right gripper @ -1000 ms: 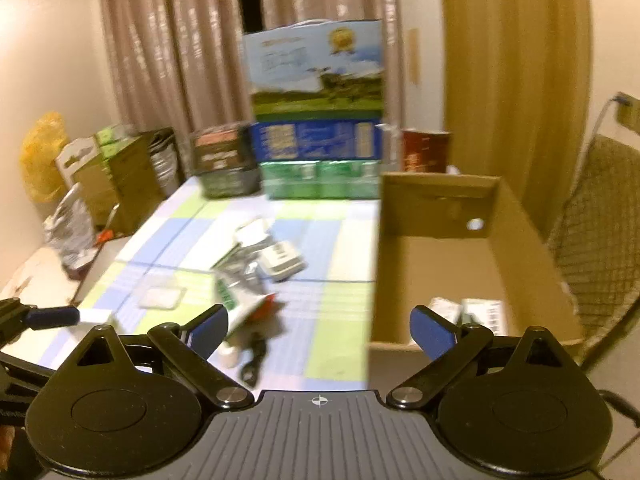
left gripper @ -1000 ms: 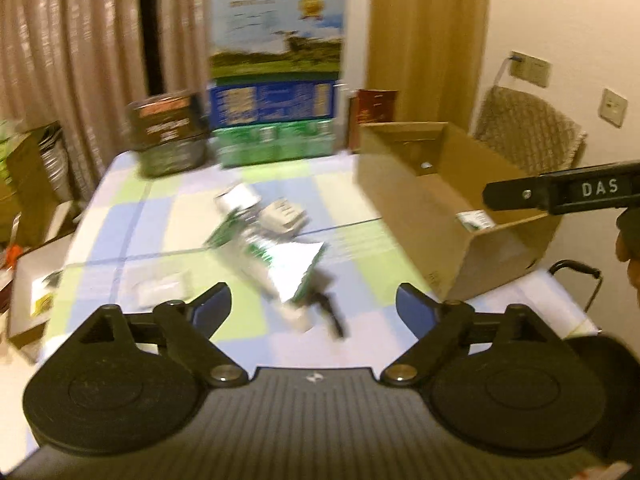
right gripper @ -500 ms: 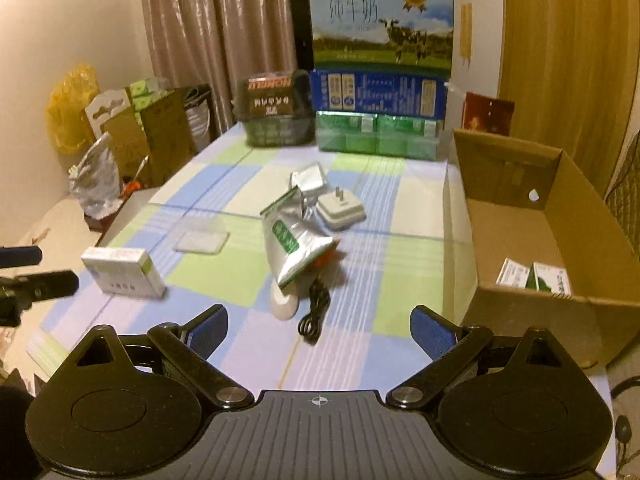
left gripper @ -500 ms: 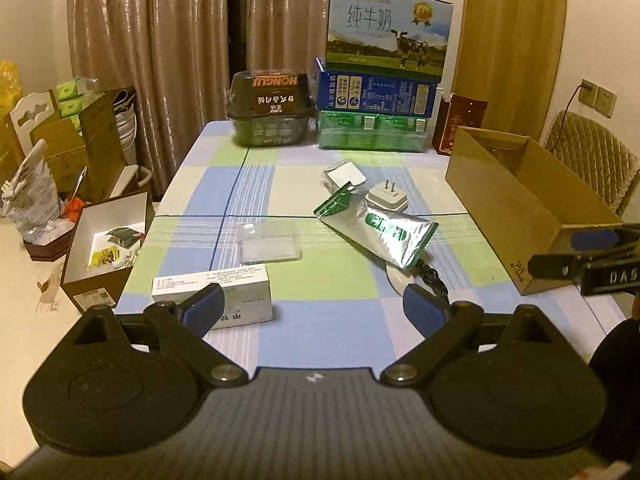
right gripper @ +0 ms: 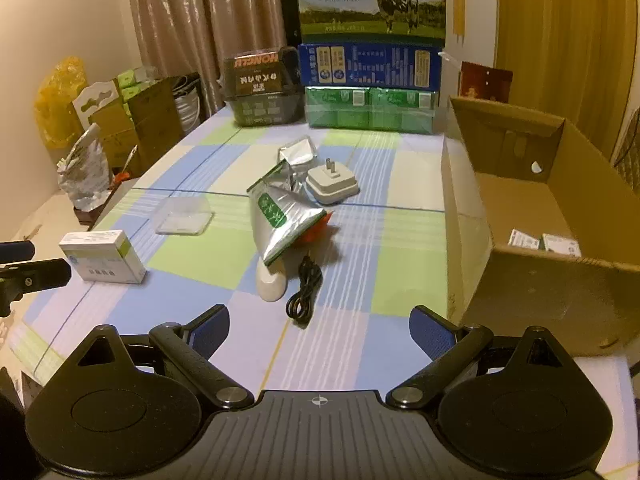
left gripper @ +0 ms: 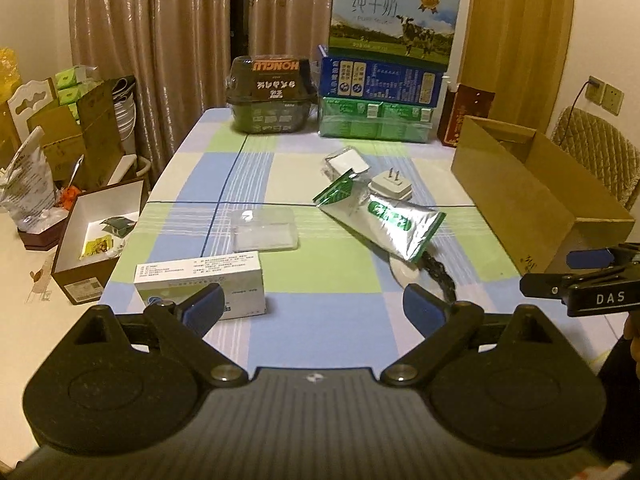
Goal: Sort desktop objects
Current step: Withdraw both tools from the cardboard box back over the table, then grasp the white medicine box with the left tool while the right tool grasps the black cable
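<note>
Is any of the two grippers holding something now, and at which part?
Nothing is held. The left gripper and right gripper are both open, with only the table between their fingers.

Bare checked tablecloth (right gripper: pixel 352 344) lay open along the near edge. The white box (left gripper: pixel 200 286) stood at the near left, the clear lid (left gripper: pixel 265 229) beyond it. The foil pouch (right gripper: pixel 280 220), plug (right gripper: pixel 332 184) and black cable (right gripper: pixel 305 294) cluttered the middle. The cardboard box (right gripper: pixel 520 280) walled the right side; stacked cartons (left gripper: pixel 384 92) blocked the far end.
</note>
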A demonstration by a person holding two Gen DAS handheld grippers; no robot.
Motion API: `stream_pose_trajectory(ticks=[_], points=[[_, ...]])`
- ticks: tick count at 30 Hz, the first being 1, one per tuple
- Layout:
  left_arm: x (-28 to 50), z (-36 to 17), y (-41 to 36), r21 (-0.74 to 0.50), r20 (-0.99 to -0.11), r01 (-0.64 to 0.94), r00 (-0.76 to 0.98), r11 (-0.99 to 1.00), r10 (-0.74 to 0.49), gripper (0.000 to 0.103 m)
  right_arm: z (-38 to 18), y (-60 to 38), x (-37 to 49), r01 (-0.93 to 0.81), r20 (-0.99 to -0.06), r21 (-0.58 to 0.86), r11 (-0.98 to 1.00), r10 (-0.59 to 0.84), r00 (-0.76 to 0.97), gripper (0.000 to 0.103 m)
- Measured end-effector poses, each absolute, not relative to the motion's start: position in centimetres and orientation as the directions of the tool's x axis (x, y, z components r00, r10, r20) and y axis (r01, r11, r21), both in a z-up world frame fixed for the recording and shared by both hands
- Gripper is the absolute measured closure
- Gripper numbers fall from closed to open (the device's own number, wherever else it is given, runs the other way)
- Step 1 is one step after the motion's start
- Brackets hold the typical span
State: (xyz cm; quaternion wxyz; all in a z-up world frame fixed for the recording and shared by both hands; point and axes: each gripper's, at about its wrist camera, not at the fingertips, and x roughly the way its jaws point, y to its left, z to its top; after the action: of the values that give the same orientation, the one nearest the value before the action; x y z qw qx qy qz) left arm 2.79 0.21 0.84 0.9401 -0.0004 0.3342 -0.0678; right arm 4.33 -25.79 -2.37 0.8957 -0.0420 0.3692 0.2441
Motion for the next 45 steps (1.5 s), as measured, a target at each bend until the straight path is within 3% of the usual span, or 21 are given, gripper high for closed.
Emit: stream_pose_trajectory(ticks=[11, 19, 23, 29, 41, 45], points=[[4.4, -0.6, 1.2, -0.006, -0.669, 0.157, 0.733, 0.988, -0.121, 0.009, -4.0, -24.3, 5.5, -0.521, -0.701, 0.092, 0.849, 0.426, 0.572, 0.008], [6.9, -0.3, 2.5, 0.186, -0.705, 0.343, 0.700, 0.921, -0.119, 0.010, -4.4, -23.4, 7.7, -0.561, -0.739, 0.055, 0.826, 0.411, 0.533, 0.009], [8.8, -0.5, 3.9, 0.264, -0.727, 0.469, 0.671, 0.843, -0.145, 0.010, -5.1, -22.4, 9.3, -0.590, -0.773, 0.028, 0.807, 0.392, 0.499, 0.020], [11.9, -2.0, 5.3, 0.333, -0.787, 0.613, 0.599, 0.716, -0.148, 0.012, -5.9, -20.8, 10.5, -0.640, -0.804, 0.010, 0.768, 0.387, 0.452, 0.027], [15.4, -5.9, 6.2, 0.290, -0.878, 0.741, 0.458, 0.605, -0.141, 0.039, -8.3, -17.9, 11.9, -0.717, -0.862, -0.064, 0.694, 0.324, 0.390, 0.028], [15.9, -6.5, 6.1, 0.283, -0.890, 0.754, 0.437, 0.592, -0.131, 0.062, -8.9, -18.1, 12.6, -0.715, -0.876, -0.077, 0.694, 0.295, 0.381, 0.028]])
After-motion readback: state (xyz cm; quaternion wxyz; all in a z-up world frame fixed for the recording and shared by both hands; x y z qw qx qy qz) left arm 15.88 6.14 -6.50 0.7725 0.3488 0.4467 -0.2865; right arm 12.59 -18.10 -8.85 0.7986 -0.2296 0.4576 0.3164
